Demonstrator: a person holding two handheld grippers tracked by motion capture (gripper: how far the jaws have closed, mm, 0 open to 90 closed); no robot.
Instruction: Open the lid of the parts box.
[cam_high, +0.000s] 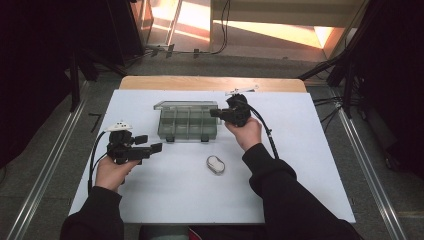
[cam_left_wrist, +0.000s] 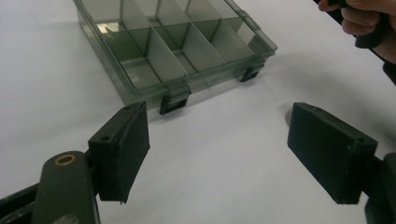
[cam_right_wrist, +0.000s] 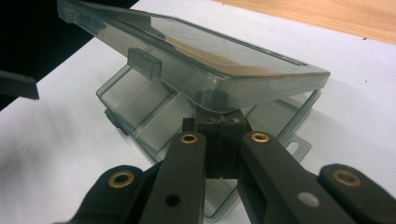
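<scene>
The right gripper (cam_right_wrist: 219, 140) has its jaws clenched together under the raised lid (cam_right_wrist: 196, 56) of the compartment box (cam_high: 187, 122), at the box's right end. The box's long axis runs left-right across the white table (cam_high: 300, 165). The left gripper (cam_left_wrist: 219, 154), jaws released wide, hovers near the box's latched front. No readable writing.

dim surroundings, bright tabletop — soft focus

1. We cannot tell what the small white object (cam_high: 215, 164) is.
2. The box (cam_right_wrist: 201, 116) is cut off at the right gripper view's top left.
3. Our right gripper (cam_right_wrist: 218, 125) hides the lid's (cam_right_wrist: 196, 56) corner.
</scene>
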